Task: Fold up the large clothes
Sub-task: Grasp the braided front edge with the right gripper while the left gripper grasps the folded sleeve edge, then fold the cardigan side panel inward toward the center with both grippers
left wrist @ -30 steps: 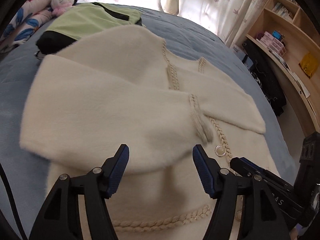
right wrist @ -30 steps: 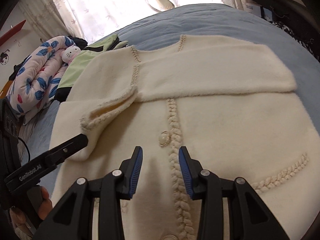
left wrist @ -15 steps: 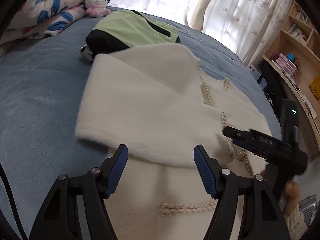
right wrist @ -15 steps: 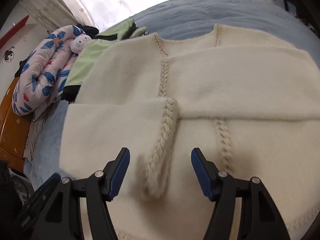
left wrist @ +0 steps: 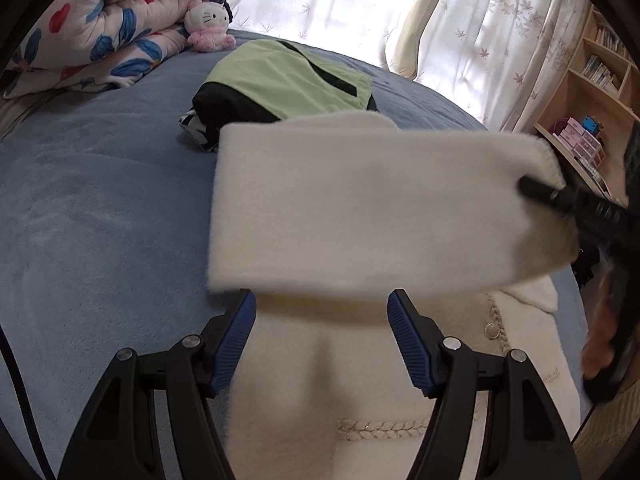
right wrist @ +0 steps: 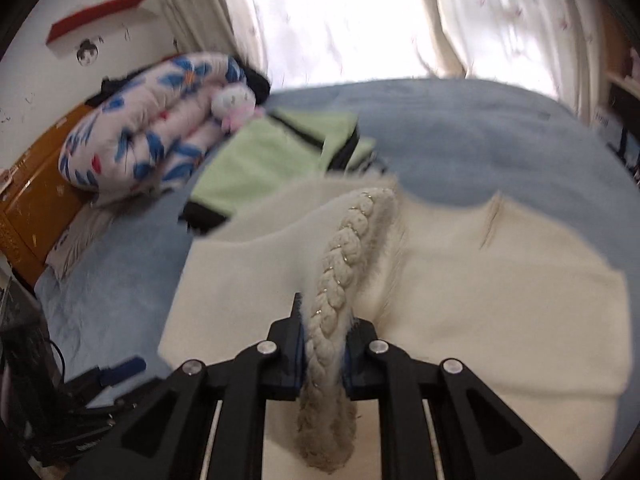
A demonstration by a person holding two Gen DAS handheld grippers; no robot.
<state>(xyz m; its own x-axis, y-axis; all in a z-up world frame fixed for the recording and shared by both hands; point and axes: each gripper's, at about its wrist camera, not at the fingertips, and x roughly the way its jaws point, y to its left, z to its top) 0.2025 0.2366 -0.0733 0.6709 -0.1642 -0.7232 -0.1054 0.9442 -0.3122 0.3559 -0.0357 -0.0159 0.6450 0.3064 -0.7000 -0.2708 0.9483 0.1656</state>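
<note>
Cardigan (left wrist: 360,400), cream and fluffy, lies spread on the blue bed (left wrist: 100,240) right under both my grippers, and the big change is at its sleeve. Half a second ago my right gripper (right wrist: 322,364) hung with its jaws wide apart over the braided cuff (right wrist: 340,264); now it is clamped tight on that cuff, the braid squeezed between the blue pads and a tail of it hanging back toward the camera. From the left wrist view I see the result: the sleeve (left wrist: 372,208) is off the body and held up like a flat panel, pinched at its far corner, where before it lay folded across the chest.

My left gripper (left wrist: 320,340) hovers with its jaws wide apart, nothing between them, just above the lower front near the pearl button (left wrist: 491,330) and the braided pocket trim (left wrist: 380,426).

I judge the sleeve fold is being redone or carried further across, so the body fold has not begun.

Beyond the cardigan sits a folded green and black garment (left wrist: 288,80), just touching its shoulder edge. Farther off are the floral quilt (left wrist: 100,28), the plush cat (left wrist: 208,24) and the curtains (left wrist: 460,32)
</note>
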